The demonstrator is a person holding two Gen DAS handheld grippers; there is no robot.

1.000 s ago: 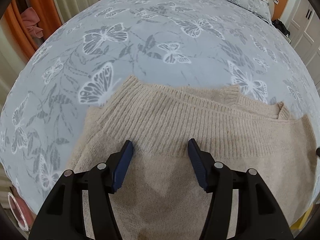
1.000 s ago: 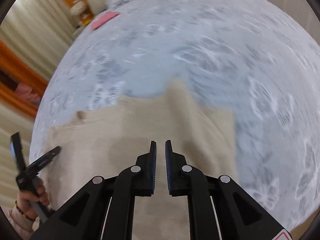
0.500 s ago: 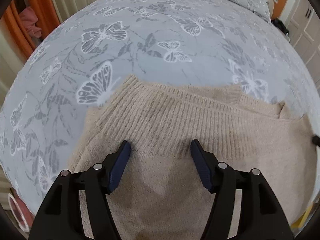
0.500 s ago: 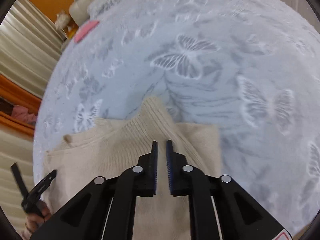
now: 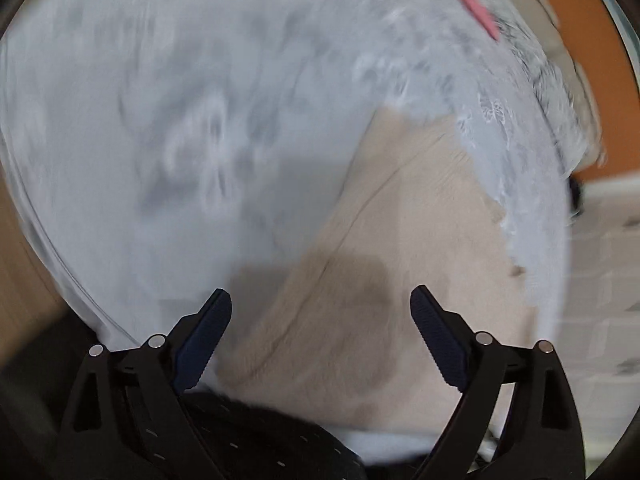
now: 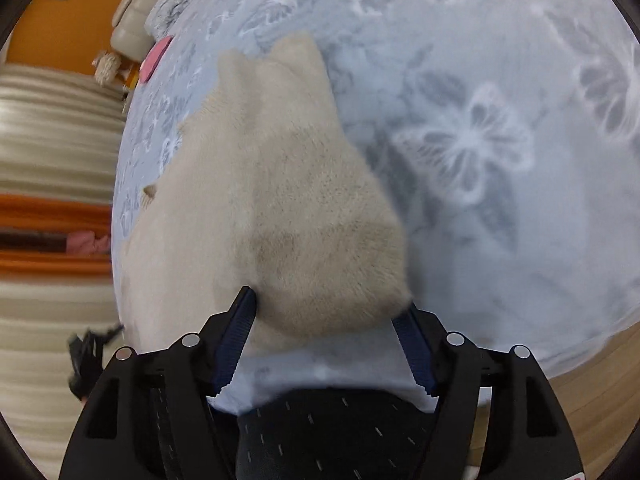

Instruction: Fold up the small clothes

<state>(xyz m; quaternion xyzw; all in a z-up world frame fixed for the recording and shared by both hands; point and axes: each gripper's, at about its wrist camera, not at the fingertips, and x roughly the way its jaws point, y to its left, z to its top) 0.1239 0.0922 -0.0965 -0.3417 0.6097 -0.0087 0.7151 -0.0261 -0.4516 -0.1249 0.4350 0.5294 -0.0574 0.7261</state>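
A beige knit sweater (image 5: 400,240) lies on the bed's grey butterfly-print cover (image 5: 160,140); the left wrist view is blurred. My left gripper (image 5: 320,312) is open, its blue pads wide apart above the sweater's near part. In the right wrist view the sweater (image 6: 280,184) stretches away from me, its near corner between the pads. My right gripper (image 6: 328,312) is open around that corner, which seems to touch the right pad, without pinching it. The left gripper shows small at the left edge of the right wrist view (image 6: 86,356).
A pink cloth (image 5: 478,14) lies far up the bed, also in the right wrist view (image 6: 154,58). Grey patterned bedding (image 5: 532,64) lies beyond it. The person's dark dotted clothing (image 6: 340,432) fills the bottom. Wood floor (image 6: 580,400) and orange curtain (image 6: 52,216) border the bed.
Both grippers have swung sharply and pulled back toward the bed's near edge. My right gripper has gone from shut to open. My left gripper has opened wider.
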